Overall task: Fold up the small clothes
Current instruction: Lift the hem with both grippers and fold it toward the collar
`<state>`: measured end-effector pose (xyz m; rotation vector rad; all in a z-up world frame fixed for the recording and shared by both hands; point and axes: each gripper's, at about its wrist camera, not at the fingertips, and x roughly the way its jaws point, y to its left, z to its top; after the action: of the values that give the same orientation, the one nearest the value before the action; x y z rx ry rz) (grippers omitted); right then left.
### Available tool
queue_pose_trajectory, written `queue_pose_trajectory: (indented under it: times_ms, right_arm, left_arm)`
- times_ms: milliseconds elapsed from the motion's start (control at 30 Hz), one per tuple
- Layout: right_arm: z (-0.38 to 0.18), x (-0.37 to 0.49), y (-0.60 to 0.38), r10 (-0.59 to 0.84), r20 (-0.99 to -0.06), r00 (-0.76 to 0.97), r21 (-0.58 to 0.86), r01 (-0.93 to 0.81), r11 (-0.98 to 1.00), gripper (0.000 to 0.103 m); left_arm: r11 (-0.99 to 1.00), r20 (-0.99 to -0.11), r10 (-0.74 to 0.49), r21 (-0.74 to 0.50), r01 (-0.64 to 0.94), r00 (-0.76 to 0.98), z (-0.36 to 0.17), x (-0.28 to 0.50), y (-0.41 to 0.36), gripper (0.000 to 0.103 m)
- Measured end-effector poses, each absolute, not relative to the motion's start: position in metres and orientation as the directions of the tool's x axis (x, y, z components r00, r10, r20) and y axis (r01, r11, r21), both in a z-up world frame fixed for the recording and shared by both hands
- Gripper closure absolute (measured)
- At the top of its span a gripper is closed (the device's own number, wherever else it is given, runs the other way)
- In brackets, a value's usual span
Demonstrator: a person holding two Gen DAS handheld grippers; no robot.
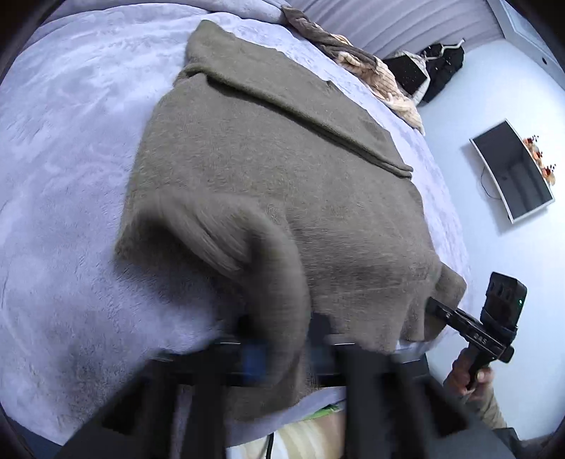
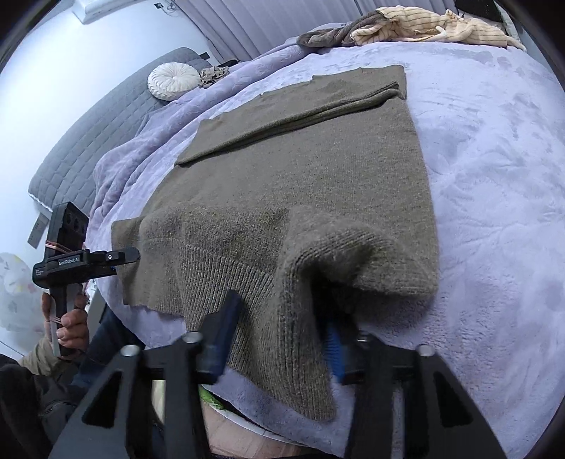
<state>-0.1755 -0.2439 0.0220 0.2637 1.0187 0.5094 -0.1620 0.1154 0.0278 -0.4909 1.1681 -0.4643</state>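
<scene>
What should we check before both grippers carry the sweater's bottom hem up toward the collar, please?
1. Left gripper shut on the olive sweater's hem: ok.
2. Right gripper shut on the hem: ok.
3. Sleeve folded across the body: ok.
4. Purple blanket around the sweater bare: ok.
5. Striped clothes clear of the fold path: ok.
6. Hem level between the grips: cannot tell.

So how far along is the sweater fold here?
Done: a sleeve lies folded across the olive sweater on the lilac blanket. In hand: left tongs and right tongs each pinch the ribbed hem. Left: carrying the hem over toward the collar.
</scene>
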Motion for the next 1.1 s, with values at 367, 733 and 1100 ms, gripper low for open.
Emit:
queue_pose_trajectory:
  times_ms: [367, 733, 1100]
  right_arm:
    - [0.101, -0.177, -0.256, 0.592, -0.592, 0.546, 0.487, -0.343, 0.803, 0.092]
    - [0.146, -0.125, -0.249, 0.529, -0.607, 0.593, 0.448, -0.295, 0.844, 0.092]
    - [0.150, -0.083, -0.242, 0.439, -0.698, 0.566, 0.397, -0.204, 0.895, 0.092]
  left_arm:
    - [0.818, -0.663, -0.551, -0.551, 0.167, 0.507, 0.114, -0.160, 0.130, 0.093]
    - [0.873, -0.720, -0.442, -0.482, 0.073, 0.535, 0.136, -0.106, 0.131, 0.093]
    - [0.919, -0.786, -0.356, -0.391, 0.040, 0.505, 0.138, -0.069, 0.115, 0.093]
